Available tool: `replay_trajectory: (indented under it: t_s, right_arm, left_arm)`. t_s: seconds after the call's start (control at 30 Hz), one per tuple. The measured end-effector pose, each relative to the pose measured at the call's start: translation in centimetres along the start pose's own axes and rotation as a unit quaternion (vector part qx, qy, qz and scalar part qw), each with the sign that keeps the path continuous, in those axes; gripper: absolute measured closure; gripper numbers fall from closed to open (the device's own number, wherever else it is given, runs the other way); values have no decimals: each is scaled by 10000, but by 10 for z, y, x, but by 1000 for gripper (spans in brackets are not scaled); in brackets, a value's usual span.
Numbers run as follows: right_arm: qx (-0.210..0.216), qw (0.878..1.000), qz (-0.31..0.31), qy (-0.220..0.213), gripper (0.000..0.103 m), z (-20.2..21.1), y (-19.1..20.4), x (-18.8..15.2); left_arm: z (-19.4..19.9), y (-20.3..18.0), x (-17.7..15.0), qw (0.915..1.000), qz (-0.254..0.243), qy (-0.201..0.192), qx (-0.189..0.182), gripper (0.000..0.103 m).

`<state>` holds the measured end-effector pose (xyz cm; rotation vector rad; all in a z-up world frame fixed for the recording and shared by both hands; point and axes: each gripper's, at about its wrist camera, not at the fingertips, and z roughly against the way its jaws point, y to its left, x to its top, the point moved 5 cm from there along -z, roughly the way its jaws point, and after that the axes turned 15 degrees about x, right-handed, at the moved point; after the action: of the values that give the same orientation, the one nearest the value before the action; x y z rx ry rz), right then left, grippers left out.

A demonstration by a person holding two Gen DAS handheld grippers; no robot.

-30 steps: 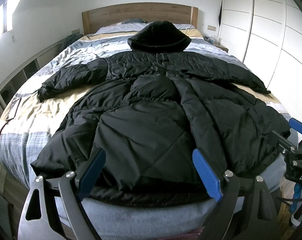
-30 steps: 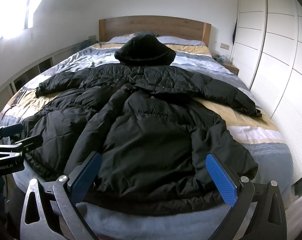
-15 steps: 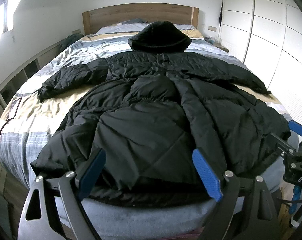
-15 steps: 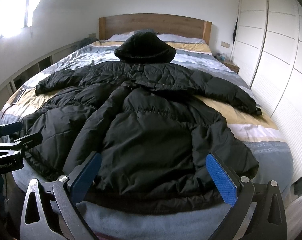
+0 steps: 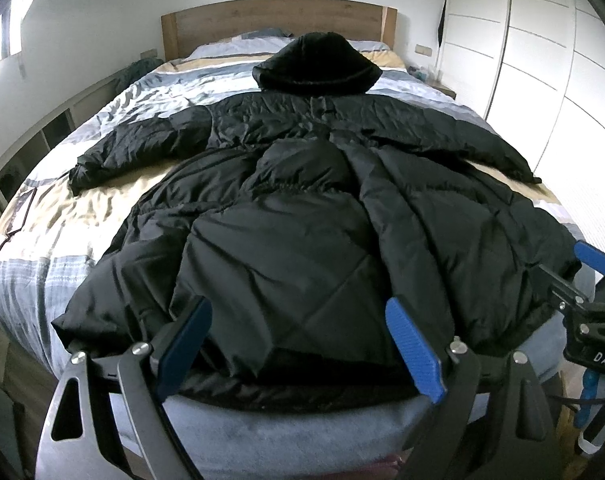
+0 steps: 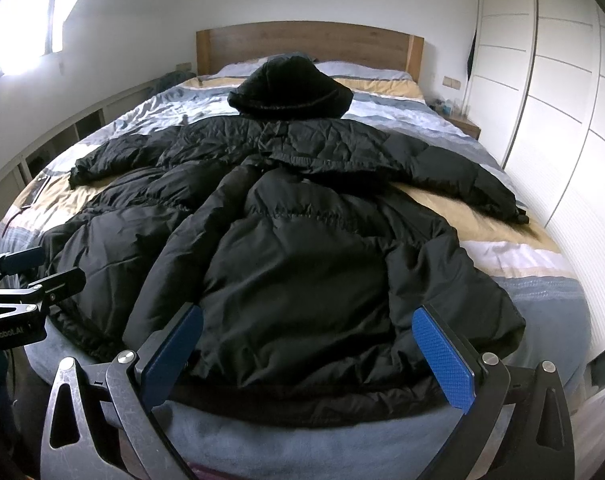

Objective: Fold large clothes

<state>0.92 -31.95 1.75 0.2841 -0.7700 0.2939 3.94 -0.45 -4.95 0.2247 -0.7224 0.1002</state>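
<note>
coat [image 5: 302, 240] hem over bed [image 5: 62, 216] edge

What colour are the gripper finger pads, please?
Blue pads, clearest in the right wrist view.

left wrist view: white letters "DAS", cut off by the frame edge, on the right gripper [image 5: 594, 280] body | right wrist view: white "GenRobot.AI" on the left gripper [image 6: 42, 270] body
</note>
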Motion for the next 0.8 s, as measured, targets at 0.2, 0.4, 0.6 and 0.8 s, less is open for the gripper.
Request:
replay_trajectory:
  t_s: [0.2,0.4,0.6,0.8]
  right_arm:
    - [27,10000,27,-12,1,-1,1,1]
    - [48,9999,96,-79,1,3,4,12]
    - [239,9987,213,-387,1,16,12,52]
    - [267,9967,356,-682,1,20,10,107]
  left_arm:
    - [1,-3,-1,10000,-30,33,-49,14]
    - [11,4,15,9998,98,-41,-170,14]
    - [33,17,63,9981,102,-600,57,14]
    - [33,30,121,9973,155,-718,27,14]
